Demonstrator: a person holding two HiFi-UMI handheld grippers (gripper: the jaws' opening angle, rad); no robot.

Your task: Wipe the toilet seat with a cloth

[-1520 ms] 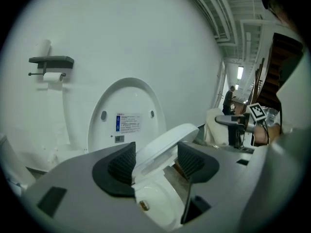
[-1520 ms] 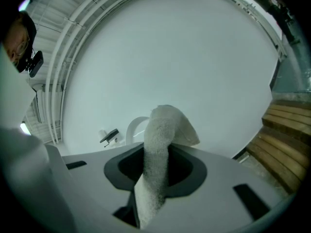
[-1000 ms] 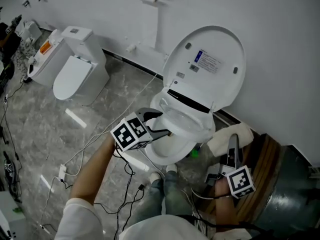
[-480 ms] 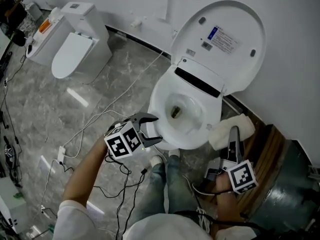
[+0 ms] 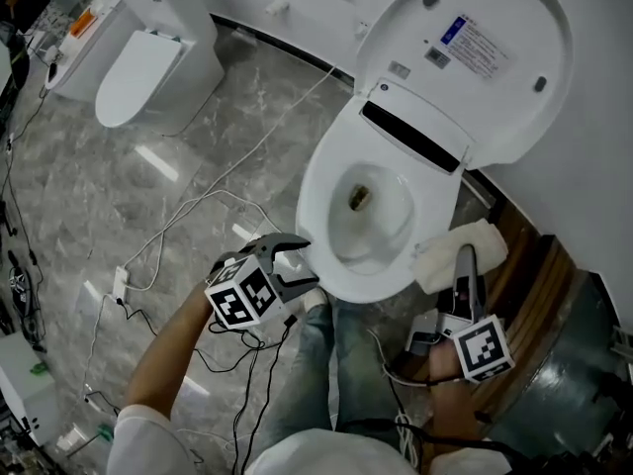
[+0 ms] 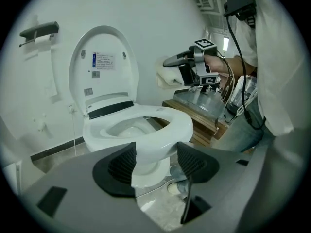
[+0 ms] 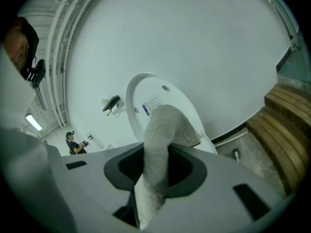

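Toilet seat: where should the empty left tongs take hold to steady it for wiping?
Take the front rim of the toilet seat, coming from the front, where the open left tongs face it. The ring lies flat and its front edge overhangs the narrower base, probably leaving a lip to pinch.

The toilet lid (image 5: 465,57) runs off the top edge at 12 o'clock. The words on its label (image 5: 477,46) are too small to read. The second toilet (image 5: 138,77), at 10 o'clock, is cut off too. In the right gripper view the cloth (image 7: 156,144) covers the lid's lower part. A far person (image 7: 73,142) at 9 o'clock is too tiny to make out.
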